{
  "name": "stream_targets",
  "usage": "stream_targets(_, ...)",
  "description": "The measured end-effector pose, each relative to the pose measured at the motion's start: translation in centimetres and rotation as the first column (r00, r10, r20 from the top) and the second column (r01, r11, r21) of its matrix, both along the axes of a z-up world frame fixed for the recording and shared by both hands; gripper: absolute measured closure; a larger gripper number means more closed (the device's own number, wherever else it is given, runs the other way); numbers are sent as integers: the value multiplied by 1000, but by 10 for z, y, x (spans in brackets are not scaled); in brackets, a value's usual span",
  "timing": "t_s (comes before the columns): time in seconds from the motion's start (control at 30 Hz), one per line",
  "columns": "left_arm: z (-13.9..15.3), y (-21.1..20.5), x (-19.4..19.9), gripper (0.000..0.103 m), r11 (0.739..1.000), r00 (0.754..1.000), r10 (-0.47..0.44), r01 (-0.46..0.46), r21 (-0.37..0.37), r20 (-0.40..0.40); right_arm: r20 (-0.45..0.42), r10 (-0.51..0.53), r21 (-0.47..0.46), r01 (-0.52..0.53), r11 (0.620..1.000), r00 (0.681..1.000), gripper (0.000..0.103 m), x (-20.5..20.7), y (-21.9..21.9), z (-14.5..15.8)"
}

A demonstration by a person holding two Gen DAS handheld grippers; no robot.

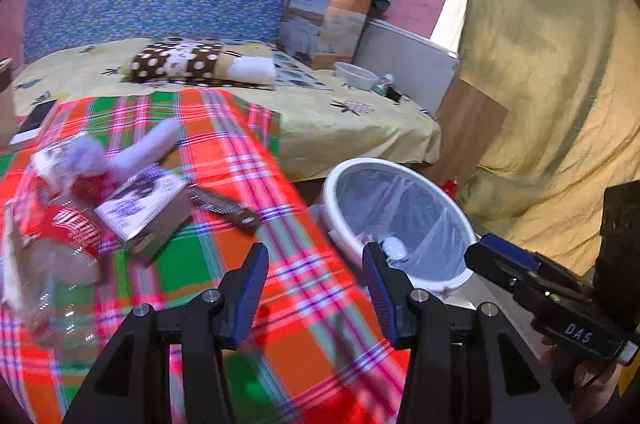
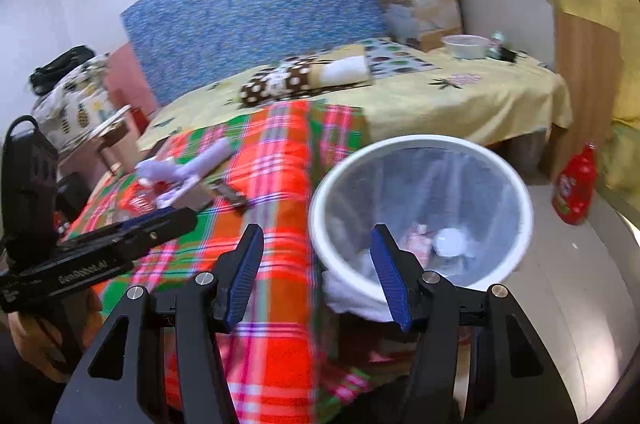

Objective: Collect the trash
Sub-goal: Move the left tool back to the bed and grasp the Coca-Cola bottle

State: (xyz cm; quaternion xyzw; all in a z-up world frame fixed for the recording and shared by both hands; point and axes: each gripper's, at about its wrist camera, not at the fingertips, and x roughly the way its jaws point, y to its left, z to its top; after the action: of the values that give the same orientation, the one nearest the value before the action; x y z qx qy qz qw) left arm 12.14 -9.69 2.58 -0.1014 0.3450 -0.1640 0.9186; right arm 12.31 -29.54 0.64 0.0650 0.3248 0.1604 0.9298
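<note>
Trash lies in a heap near the left edge of my bench: a box, wrappers, a bottle. Some sits in the bin already, off the right edge. My left gripper and right gripper are both spread and hold nothing. A bed stands behind.

Two black hand-held grippers with blue pads

The left gripper and right gripper each have two black angular fingers faced with ribbed blue pads, silver round screws on the linkage behind and triangular cut-outs lower down. At 4 o'clock in the left view the right gripper's side bears white letters "DAS"; at 9 o'clock in the right view the left one carries a white printed word, too blurred to read.
</note>
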Motion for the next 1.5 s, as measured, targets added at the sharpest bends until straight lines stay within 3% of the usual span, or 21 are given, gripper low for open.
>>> stream_targets(0.33, 3, 57, -37, 54, 991, 991, 130, -130, 37, 11, -15, 126, -23, -127, 992, 992, 46, -5, 51, -2)
stream_targets(0.7, 3, 115, -42, 54, 952, 958, 286, -286, 113, 16, -27, 199, -38, -200, 979, 980, 46, 2, 86, -2)
stream_targets(0.9, -12, 129, -20, 54, 947, 954, 299, -292, 133, -33, -48, 203, -34, -205, 978, 978, 46, 11, 94, -4)
stream_targets(1.17, -32, 129, -2, 44, 950, 948, 299, -285, 126, -109, -63, 194, -16, -195, 981, 979, 46, 19, 98, -7)
stream_targets(1.5, -37, 122, 5, 42, 948, 951, 289, -269, 168, -108, -89, 200, -14, -202, 979, 976, 46, 24, 106, -9)
